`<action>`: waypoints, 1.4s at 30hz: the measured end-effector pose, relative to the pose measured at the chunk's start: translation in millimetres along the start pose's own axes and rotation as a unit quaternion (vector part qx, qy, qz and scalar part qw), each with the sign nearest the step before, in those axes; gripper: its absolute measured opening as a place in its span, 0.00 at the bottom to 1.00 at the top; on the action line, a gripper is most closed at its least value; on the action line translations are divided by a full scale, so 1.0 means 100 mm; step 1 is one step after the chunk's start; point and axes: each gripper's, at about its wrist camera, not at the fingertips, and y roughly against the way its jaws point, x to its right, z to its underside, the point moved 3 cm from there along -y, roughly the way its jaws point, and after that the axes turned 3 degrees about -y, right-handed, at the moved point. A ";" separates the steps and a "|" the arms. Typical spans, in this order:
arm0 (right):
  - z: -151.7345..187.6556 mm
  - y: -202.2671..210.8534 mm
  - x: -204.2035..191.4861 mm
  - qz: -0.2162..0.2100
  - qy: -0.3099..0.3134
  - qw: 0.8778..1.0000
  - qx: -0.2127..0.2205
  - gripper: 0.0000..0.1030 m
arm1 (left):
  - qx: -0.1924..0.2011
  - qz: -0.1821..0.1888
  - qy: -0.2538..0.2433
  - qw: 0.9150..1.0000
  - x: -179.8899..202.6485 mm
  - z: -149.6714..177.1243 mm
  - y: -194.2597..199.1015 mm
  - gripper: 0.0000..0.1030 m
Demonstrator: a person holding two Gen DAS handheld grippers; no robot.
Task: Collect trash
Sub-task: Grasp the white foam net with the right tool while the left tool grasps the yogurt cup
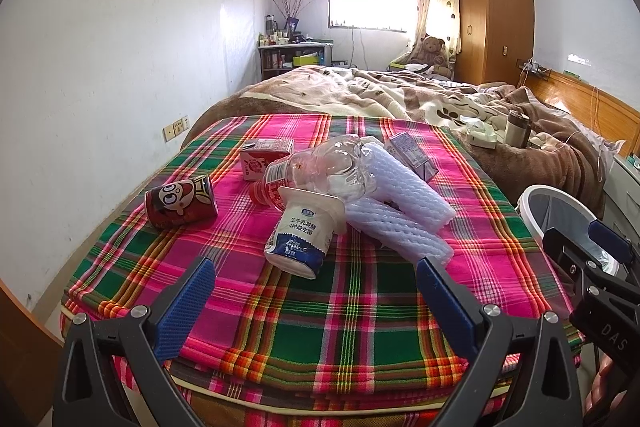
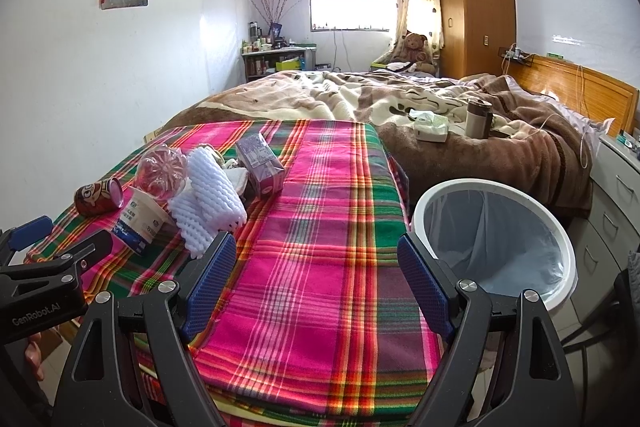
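Trash lies on the plaid cloth (image 1: 320, 315) at the bed's foot: a red can (image 1: 181, 207) on its side, a white yogurt cup (image 1: 301, 235), a clear plastic bottle (image 1: 320, 173), white foam netting (image 1: 400, 211), a red carton (image 1: 266, 159) and a purple carton (image 1: 412, 155). My left gripper (image 1: 316, 281) is open and empty, just short of the yogurt cup. My right gripper (image 2: 316, 261) is open and empty over bare cloth (image 2: 320, 247), right of the trash pile. The white bin (image 2: 496, 243) with a liner stands right of the bed.
A rumpled brown blanket (image 2: 400, 99) covers the bed beyond, with a tissue pack (image 2: 431, 127) and a thermos (image 2: 478, 119) on it. White drawers (image 2: 616, 195) stand right of the bin. A wardrobe (image 2: 476, 7) and a shelf (image 2: 276, 59) are at the far wall.
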 end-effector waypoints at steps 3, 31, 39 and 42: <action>0.00 -0.06 -0.01 -0.003 0.000 1.000 -0.005 0.82 | -0.012 0.011 0.003 1.000 -0.03 0.02 -0.08 0.99; -0.30 -0.84 -0.59 -0.135 0.030 0.988 -0.073 0.73 | -0.093 0.063 0.045 0.993 -0.53 -0.07 -1.11 0.86; -0.27 -1.07 -0.69 -0.147 0.038 0.982 -0.114 0.61 | -0.102 0.093 0.050 0.989 -0.52 -0.09 -1.23 0.78; -0.25 -1.11 -0.69 -0.153 0.031 0.980 -0.126 0.54 | -0.115 0.111 0.055 0.986 -0.51 -0.08 -1.30 0.69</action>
